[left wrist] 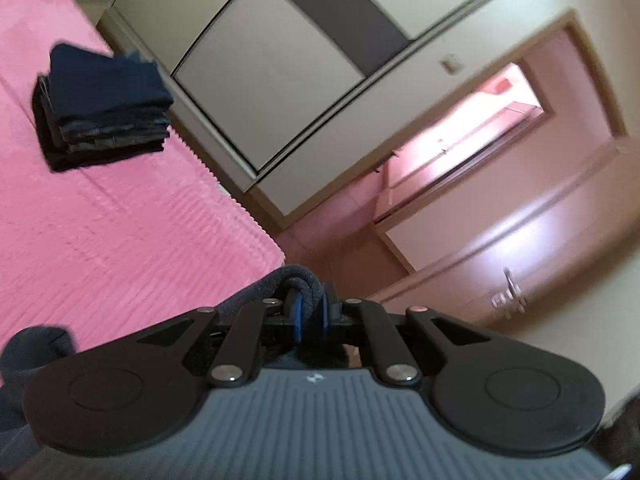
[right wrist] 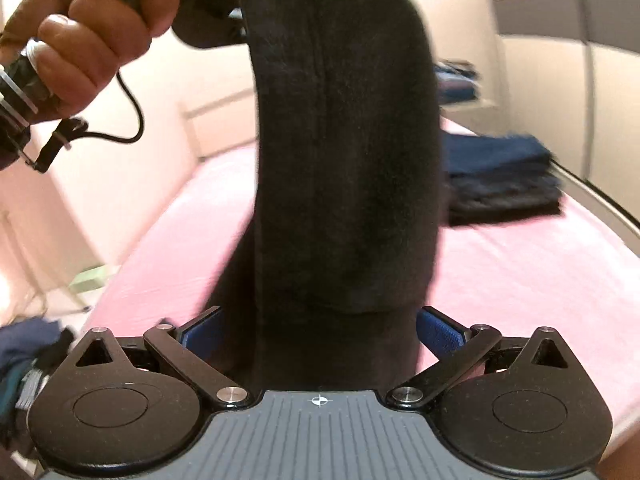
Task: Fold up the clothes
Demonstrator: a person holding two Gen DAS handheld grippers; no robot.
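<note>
Pinching narrow with the left gripper [left wrist: 310, 308] on a rolled edge of the dark garment [left wrist: 296, 276], raised well above the bed [left wrist: 120, 240]. Held high, probably, to let the cloth hang straight and show its length. Carried by a hand [right wrist: 88, 40] at the top of the right wrist view.

Spread wide at the right gripper [right wrist: 320, 332], blue pads either side of the hanging strip, closed on nothing. Placed low, by the look of it, to catch the bottom end for the next fold.

Stacked near the bed's far edge, just beside the wardrobe [left wrist: 260, 80]: folded clothes [left wrist: 104, 108], dark and squared. Kept to that edge, likely, to leave the middle bare for laying down.

Plenty of open pink cover between garment and stack. Tighter towards the bed's near left corner, with an unfolded heap [right wrist: 28, 352] there; cannot tell whether on the bed or beside it. Motion blur throughout, so finer seams unreadable.
</note>
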